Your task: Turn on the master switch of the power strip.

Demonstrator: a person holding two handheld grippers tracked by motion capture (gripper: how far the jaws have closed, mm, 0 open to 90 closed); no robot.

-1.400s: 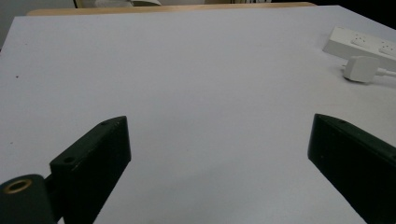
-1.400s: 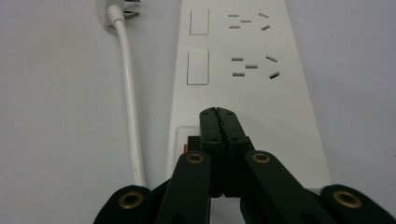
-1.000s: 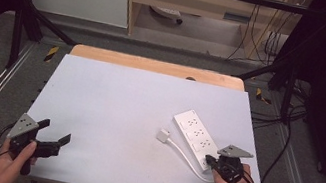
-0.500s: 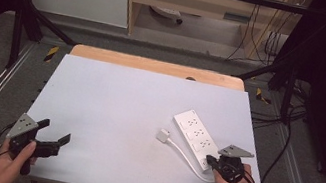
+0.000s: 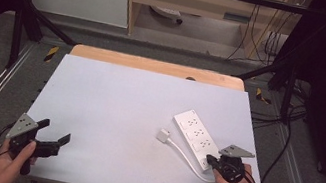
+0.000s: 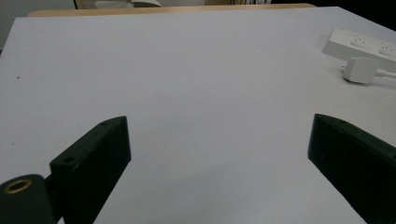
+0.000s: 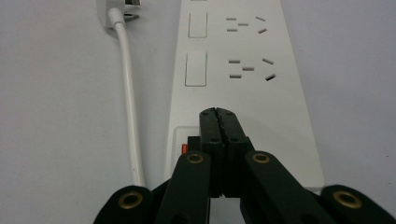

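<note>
Table [image 5: 111, 113] space is taken near its right edge by a white power strip [image 5: 196, 137], laid diagonally, its plug [image 5: 163, 135] beside it. The right gripper [image 7: 219, 115], jaws pressed together, is set on the strip's near end, apparently to press its red switch [image 7: 184, 149]. The left gripper [image 5: 52, 136] is held wide open and idle at the near left corner.

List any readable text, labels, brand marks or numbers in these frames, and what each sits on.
None readable.
White plastic power strip: bare socket slots and blank rocker switches, no print.
White plug on its cord: no marking visible.
Black tongs of the right gripper, shut over the strip's near end: no lettering.
Labels on the wooden bench beyond the table: too small and blurred to read.
</note>
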